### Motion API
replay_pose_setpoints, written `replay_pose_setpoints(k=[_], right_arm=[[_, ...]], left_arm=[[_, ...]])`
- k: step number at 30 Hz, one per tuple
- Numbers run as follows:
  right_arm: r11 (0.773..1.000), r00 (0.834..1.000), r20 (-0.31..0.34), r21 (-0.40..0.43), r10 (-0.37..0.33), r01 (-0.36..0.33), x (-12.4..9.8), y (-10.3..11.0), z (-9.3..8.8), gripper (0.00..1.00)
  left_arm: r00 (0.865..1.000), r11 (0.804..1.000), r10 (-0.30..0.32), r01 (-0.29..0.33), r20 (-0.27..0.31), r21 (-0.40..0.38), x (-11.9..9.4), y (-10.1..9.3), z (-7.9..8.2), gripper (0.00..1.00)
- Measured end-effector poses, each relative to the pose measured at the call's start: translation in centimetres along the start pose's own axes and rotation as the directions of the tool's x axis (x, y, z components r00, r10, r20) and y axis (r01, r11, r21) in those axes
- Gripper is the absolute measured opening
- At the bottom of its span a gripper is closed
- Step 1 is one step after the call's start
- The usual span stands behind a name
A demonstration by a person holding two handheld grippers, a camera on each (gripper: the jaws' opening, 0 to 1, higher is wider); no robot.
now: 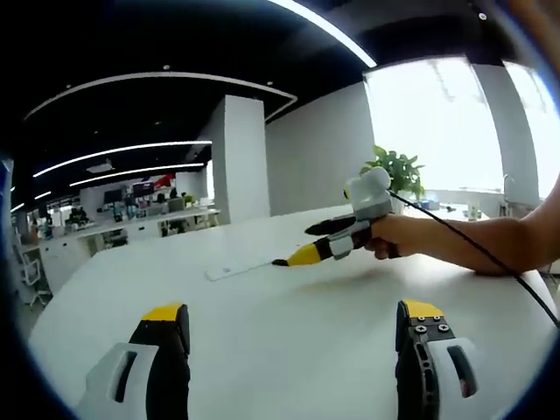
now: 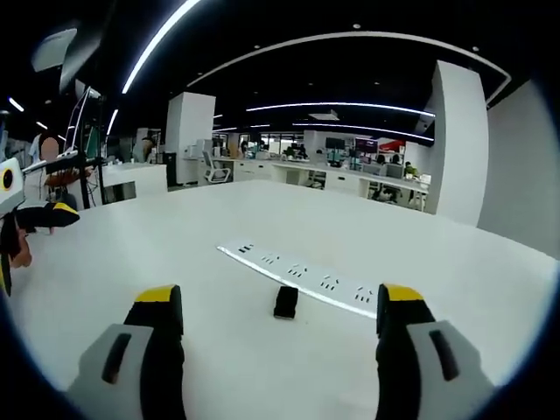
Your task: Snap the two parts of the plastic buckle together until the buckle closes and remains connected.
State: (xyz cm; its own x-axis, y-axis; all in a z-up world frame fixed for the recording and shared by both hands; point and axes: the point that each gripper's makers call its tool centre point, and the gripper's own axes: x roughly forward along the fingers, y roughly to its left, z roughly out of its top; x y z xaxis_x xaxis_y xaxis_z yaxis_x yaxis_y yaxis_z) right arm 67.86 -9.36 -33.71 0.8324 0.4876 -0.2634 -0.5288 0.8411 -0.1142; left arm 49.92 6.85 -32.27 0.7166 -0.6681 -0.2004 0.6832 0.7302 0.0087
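A small black buckle piece (image 2: 285,301) lies on the white table (image 2: 175,254), just in front of a long white power strip (image 2: 297,275). My right gripper (image 2: 278,294) is open, and the piece lies ahead of it, in line with the gap between its jaws and untouched. In the left gripper view a hand holds the right gripper (image 1: 302,245) low over the table, its yellow tip by the end of the power strip (image 1: 234,270). My left gripper (image 1: 293,313) is open and holds nothing. The left gripper (image 2: 35,219) also pokes in at the far left edge.
The big white table (image 1: 262,350) spreads widely around the strip. The person's forearm and a black cable (image 1: 472,249) cross its right side. A potted plant (image 1: 398,171) stands by a bright window. Office desks and chairs (image 2: 350,179) lie beyond the table.
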Motion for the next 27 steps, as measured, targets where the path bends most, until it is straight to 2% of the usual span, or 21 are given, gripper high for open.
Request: replay_pose_setpoints(k=[7, 10, 16, 27], right_arm=[[1.000, 1.000, -0.001, 0.008, -0.001, 0.001, -0.7, 0.2, 0.0, 0.90], [1.000, 1.000, 0.002, 0.007, -0.003, 0.003, -1.0, 0.4, 0.1, 0.90], [1.000, 1.000, 0.002, 0.007, -0.001, 0.001, -1.5, 0.7, 0.2, 0.91], [1.000, 1.000, -0.001, 0.008, -0.012, 0.012, -2.5, 0.9, 0.0, 0.90]], left_arm=[[1.000, 1.000, 0.001, -0.001, 0.001, 0.009, 0.0, 0.0, 0.1, 0.99], [0.999, 0.998, 0.038, -0.039, 0.016, 0.047, -0.1, 0.5, 0.4, 0.99], [0.998, 0.997, 0.067, -0.068, 0.022, 0.045, -0.1, 1.3, 0.5, 0.99], [0.998, 0.999, 0.049, -0.049, 0.030, 0.019, 0.3, 1.0, 0.7, 0.99]])
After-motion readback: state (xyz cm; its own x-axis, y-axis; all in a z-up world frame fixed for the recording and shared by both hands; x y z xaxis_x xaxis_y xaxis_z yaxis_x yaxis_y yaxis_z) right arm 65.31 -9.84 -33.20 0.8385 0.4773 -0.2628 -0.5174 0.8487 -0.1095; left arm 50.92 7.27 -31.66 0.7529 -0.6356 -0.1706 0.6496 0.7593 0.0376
